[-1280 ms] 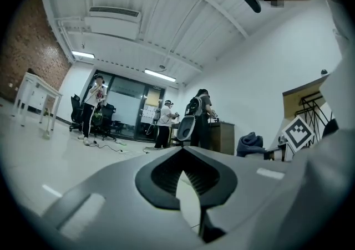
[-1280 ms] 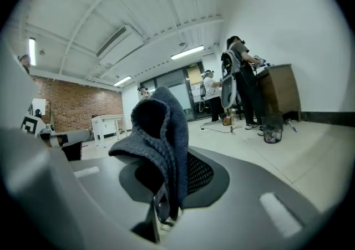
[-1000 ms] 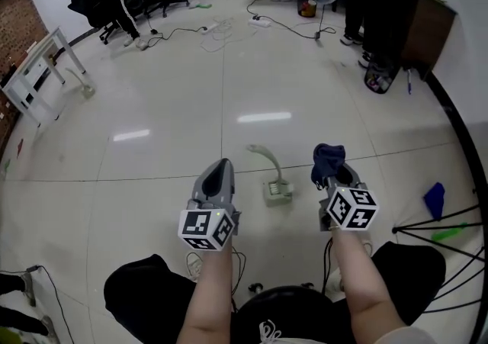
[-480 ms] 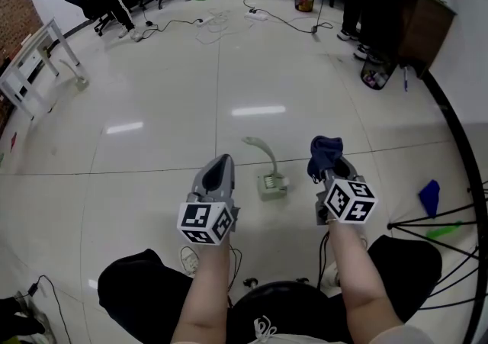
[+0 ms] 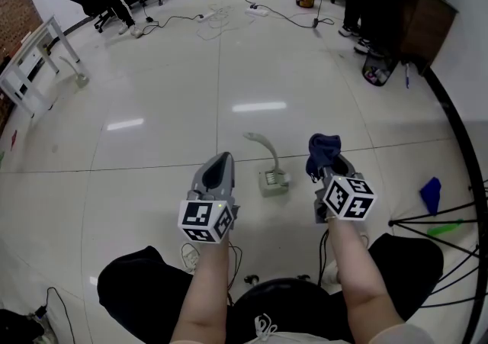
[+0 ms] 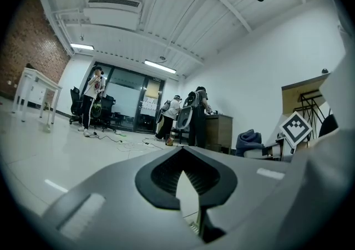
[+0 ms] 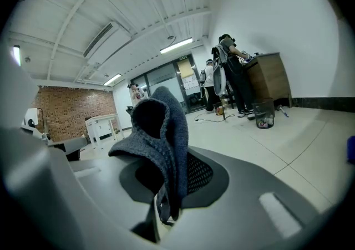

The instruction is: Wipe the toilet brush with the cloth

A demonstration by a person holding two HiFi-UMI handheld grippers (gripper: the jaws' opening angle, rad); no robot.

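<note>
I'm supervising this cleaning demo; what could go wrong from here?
The pale curved-handle toilet brush stands unheld on glossy tiles; the left gripper is shut, empty, so wiping may tip it. The dark blue knitted cloth is pinched by one edge in the right gripper and may slip out.

toilet brush (image 6: 193,226) mostly hidden behind left tongs (image 6: 182,160); cloth (image 7: 166,127) end buried in right tongs (image 7: 164,182).

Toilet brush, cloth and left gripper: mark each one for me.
toilet brush (image 5: 274,181), head view, on its square base.
cloth (image 5: 324,149), head view, on its bunched dark-blue fold.
left gripper (image 5: 222,161), head view, at the tip where its jaws meet.
</note>
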